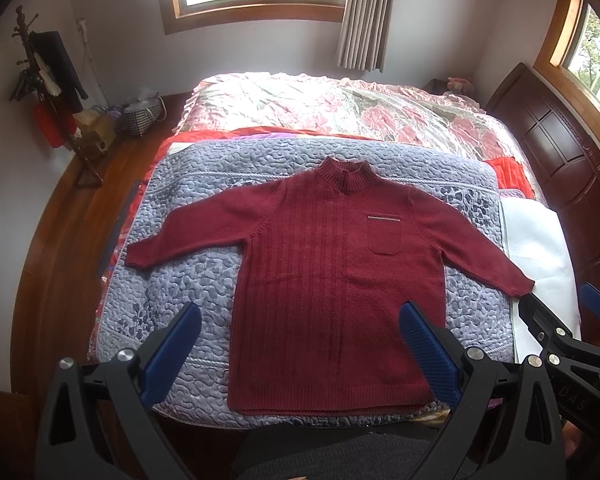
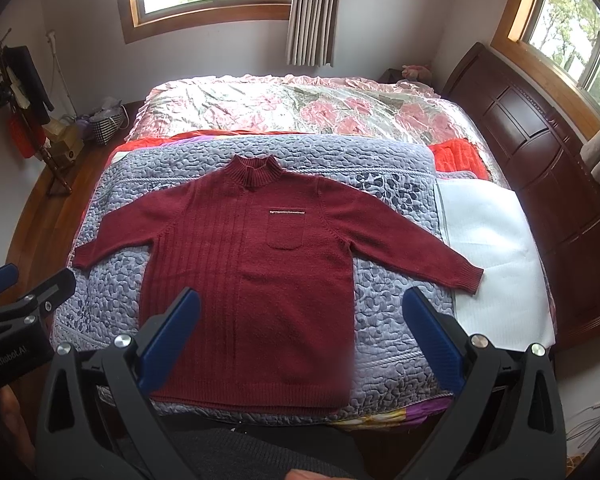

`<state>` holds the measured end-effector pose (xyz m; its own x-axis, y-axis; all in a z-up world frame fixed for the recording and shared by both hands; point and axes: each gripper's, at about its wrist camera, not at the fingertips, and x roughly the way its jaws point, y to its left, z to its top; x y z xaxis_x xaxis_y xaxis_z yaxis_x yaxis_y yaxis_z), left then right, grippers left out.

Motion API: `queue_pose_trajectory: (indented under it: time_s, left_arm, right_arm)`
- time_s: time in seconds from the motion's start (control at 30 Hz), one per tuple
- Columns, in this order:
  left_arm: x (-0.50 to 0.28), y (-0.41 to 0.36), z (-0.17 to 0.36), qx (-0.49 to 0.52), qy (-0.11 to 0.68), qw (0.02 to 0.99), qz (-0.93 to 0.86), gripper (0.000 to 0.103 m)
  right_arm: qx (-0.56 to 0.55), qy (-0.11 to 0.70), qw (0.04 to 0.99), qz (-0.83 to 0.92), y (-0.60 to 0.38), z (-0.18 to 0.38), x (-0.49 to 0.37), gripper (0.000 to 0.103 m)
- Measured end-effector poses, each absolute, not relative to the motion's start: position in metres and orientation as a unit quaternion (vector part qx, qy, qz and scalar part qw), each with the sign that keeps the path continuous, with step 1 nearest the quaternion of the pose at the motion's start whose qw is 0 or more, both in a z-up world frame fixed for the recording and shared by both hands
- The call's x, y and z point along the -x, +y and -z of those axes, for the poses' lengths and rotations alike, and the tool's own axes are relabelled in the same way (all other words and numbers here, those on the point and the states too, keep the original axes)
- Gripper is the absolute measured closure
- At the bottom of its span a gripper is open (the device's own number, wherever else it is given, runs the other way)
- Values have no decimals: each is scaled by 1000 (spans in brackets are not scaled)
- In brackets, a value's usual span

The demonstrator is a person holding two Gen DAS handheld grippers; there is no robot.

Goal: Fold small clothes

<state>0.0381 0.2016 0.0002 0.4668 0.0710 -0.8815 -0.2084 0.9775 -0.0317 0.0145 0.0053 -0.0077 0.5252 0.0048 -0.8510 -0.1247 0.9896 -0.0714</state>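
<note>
Now | sweater [image 1: 332, 280] flat, collar pointing away, hem near | both jaws released, empty

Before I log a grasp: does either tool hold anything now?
Nothing is held. Left tool and right tool are open above the sweater.

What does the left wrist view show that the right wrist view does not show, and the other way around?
Only the left wrist view shows the right gripper from the side, at its right edge, and the left gripper's own open jaws.

Only the right wrist view shows the left gripper at its left edge, the right gripper's own open jaws, and cables on the floor.

Both show the red sweater lying flat, sleeves spread, on the grey quilt, with the coat rack behind.
</note>
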Motion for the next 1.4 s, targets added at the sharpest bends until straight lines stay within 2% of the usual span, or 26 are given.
queue_pose_trajectory:
  time_s: [1.4]
  left_arm:
    - [-53, 206, 7, 76, 517, 849, -73, 4]
  right_arm:
    - [60, 497, 865, -35, 7, 16, -25, 3]
